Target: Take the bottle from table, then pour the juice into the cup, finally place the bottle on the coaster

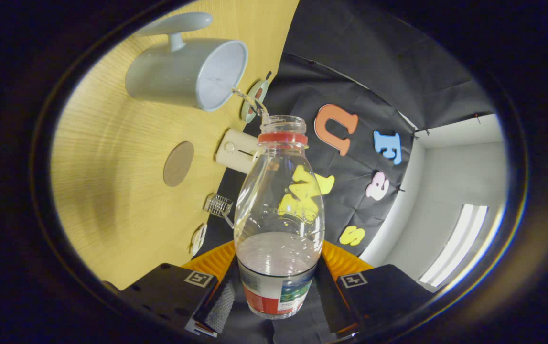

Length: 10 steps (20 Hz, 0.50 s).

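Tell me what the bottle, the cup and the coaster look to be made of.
Bottle, held between the tool's fingers: clear glossy plastic, seemingly; the wall shows through it. Cup: matte grey, likely ceramic or plastic; opaque, thick rim. Coaster: flat dull brown disc on the wooden-looking table, perhaps cork or wood.

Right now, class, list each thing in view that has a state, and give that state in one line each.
bottle: uncapped, tipped toward the cup, partly full, liquid streaming from its mouth.
cup: receiving the stream at its rim.
coaster: bare, on the table.
gripper: shut on the bottle.
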Motion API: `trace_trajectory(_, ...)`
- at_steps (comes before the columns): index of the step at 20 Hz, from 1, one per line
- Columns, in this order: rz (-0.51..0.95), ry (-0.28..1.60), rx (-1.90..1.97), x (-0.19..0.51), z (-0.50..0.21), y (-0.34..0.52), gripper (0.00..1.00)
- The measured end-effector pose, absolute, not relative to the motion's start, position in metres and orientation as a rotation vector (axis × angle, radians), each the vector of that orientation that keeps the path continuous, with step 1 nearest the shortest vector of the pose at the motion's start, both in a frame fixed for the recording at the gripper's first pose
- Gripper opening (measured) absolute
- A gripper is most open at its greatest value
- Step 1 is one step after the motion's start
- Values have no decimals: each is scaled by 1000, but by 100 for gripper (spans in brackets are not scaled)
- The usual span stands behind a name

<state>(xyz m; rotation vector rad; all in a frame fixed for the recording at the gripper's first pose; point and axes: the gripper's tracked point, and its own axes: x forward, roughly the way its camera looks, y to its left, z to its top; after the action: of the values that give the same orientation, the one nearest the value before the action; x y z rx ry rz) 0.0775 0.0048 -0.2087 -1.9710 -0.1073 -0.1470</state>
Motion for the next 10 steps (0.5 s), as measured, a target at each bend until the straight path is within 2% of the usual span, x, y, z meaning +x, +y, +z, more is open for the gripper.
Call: trace_trajectory(10,-167,-155,-1999,68,-188,17,81)
